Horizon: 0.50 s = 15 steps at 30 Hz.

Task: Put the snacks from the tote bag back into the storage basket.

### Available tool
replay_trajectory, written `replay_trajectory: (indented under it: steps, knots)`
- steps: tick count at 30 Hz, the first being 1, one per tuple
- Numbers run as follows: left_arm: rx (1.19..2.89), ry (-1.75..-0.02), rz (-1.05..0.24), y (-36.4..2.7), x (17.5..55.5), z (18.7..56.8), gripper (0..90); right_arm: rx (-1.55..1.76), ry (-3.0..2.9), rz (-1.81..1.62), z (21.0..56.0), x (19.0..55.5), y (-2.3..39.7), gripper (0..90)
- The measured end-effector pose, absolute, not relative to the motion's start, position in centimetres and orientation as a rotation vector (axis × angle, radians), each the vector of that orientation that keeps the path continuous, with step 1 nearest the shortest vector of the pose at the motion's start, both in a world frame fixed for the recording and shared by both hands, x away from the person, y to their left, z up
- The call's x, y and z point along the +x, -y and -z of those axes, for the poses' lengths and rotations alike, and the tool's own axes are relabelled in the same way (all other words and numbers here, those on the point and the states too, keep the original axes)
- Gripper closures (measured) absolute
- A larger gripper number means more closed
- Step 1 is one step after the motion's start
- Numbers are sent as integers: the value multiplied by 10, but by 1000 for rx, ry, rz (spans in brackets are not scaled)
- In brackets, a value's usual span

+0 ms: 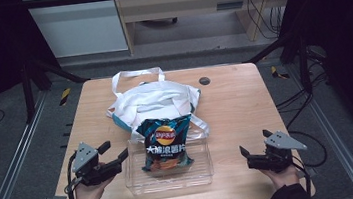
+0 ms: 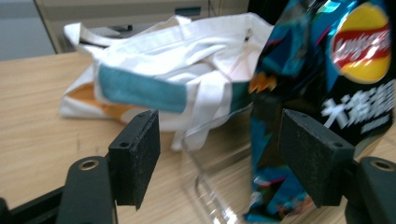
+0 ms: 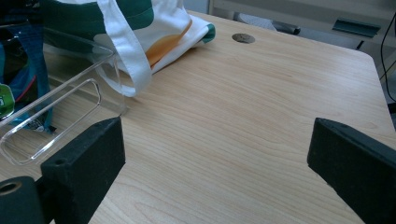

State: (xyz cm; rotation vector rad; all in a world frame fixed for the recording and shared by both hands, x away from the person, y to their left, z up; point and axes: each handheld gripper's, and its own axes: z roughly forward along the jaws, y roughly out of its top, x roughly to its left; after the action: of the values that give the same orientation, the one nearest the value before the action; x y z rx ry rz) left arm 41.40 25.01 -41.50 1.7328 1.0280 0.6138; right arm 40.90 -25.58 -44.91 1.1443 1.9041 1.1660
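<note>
Left gripper (image 1: 121, 158), jaws apart, beside the clear tray (image 1: 139, 184); right gripper (image 1: 251, 155), jaws apart, over bare bench (image 1: 235, 103). Dark teal chip bag (image 1: 165, 143) lies in the tray, leaning on the white tote bag (image 1: 152, 102).

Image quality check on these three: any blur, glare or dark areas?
High view: table evenly lit, surroundings dark, picture soft. Left gripper view: chip bag blurred, with glare on its foil; tote bag soft too. Right gripper view: wood grain sharp, clear tray edge catching faint highlights, jaws dark against the tabletop.
</note>
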Motion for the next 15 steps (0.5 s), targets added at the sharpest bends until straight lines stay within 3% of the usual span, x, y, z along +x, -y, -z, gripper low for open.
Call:
replay_trajectory:
  steps: [15]
  knots:
    - [1802, -1103, -719, -277, 424, 454, 283, 1180, -1918, -1111, 454, 414, 262, 44]
